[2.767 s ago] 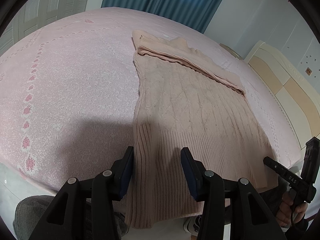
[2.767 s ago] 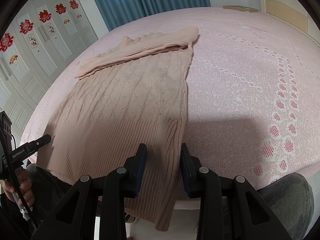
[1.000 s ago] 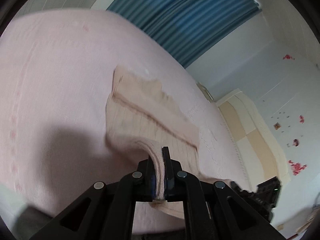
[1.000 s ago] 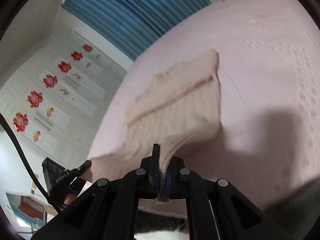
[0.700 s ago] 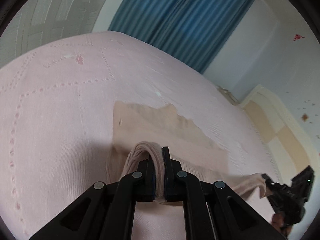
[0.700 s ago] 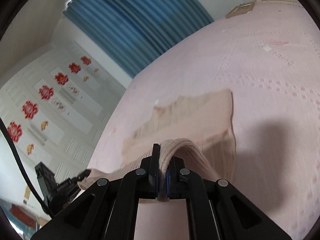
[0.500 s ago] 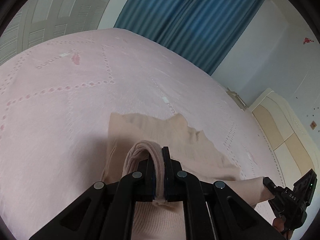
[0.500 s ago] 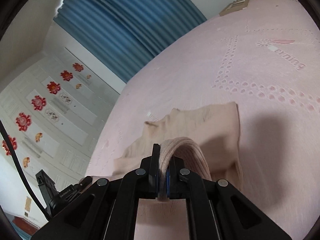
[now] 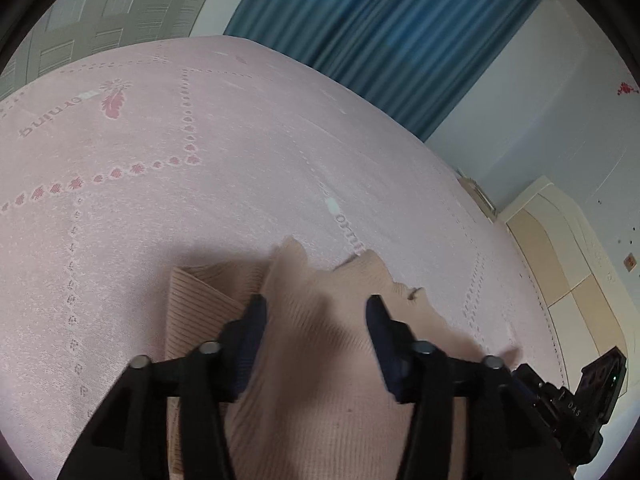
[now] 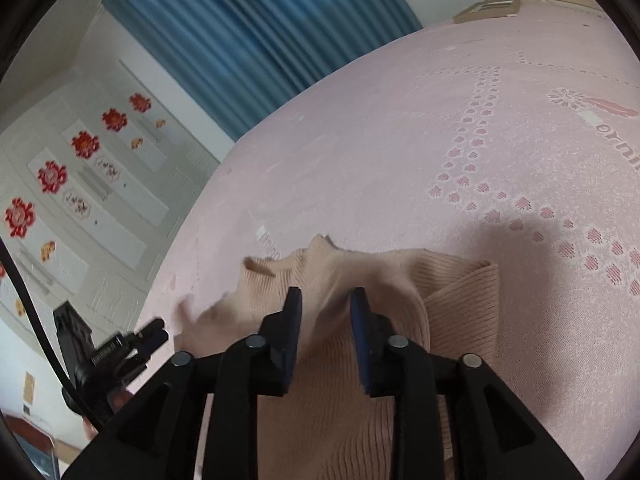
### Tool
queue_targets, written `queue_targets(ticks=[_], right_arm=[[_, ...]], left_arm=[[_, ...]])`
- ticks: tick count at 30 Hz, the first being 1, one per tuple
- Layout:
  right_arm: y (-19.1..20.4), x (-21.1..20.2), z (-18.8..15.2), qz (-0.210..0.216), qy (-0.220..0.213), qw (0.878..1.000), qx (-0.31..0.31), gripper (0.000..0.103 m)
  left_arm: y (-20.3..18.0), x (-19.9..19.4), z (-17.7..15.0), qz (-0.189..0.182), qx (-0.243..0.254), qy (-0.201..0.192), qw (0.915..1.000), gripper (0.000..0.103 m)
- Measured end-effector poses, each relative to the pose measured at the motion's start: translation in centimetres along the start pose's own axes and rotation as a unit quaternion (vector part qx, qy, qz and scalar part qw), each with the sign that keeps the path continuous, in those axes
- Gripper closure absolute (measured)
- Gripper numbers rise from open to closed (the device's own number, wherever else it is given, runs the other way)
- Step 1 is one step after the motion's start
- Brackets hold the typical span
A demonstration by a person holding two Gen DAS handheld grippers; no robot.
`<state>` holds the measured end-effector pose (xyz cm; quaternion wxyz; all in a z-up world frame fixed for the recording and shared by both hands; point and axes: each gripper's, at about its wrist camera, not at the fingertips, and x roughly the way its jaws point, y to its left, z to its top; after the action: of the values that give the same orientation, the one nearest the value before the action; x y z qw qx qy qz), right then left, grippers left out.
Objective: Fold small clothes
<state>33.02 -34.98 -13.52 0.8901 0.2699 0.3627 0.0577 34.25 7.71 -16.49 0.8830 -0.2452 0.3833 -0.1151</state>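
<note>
Both tools, left tool [image 9: 316, 312] and right tool [image 10: 326, 308], are opening off the sweater [image 9: 320, 380], now doubled over on the bed [image 9: 200, 160]; further folds probably remain.

Sweater [image 9: 320, 352] folded on bedspread [image 9: 200, 200] — curtain [image 9: 380, 40] behind, headboard [image 9: 568, 280] right

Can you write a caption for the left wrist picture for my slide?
Left gripper opening above a folded peach sweater on a pink bedspread, blue curtains behind.
</note>
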Motion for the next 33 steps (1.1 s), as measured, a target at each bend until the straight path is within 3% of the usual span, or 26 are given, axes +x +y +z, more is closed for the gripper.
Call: queue_targets(ticks=[9,16,20,24,28,33], right_arm=[[-0.6,-2.0,-2.7,-0.027,0.024,0.999,-0.025,0.076],[1.3,-5.7,-6.6,-0.073,0.033,0.992,-0.102,0.075],[0.4,-7.6,-10.0,-0.07,0.053,0.993,-0.079,0.074],[-0.3,-8.1,-12.5,-0.07,0.074,0.994,-0.051,0.073],[-0.5,-7.8,-14.5,-0.074,0.09,0.992,-0.051,0.066],[-1.5,-6.0,-14.9,-0.074,0.113,0.991,-0.021,0.065]], left_arm=[[0.4,-1.3,-3.1,0.029,0.022,0.034,0.9988,0.051],[-0.3,-5.1,-7.5,0.05,0.092,0.051,0.9932,0.048],[1.1,-7.5,-10.5,0.018,0.054,0.07,0.9959,0.044],[1.7,-8.4,-12.8,0.01,0.039,0.088,0.9954,0.044],[2.9,-7.6,-13.2,0.003,0.012,0.105,0.9945,0.044],[4.8,-6.1,-12.4,-0.039,-0.043,0.108,0.9924,0.043]])
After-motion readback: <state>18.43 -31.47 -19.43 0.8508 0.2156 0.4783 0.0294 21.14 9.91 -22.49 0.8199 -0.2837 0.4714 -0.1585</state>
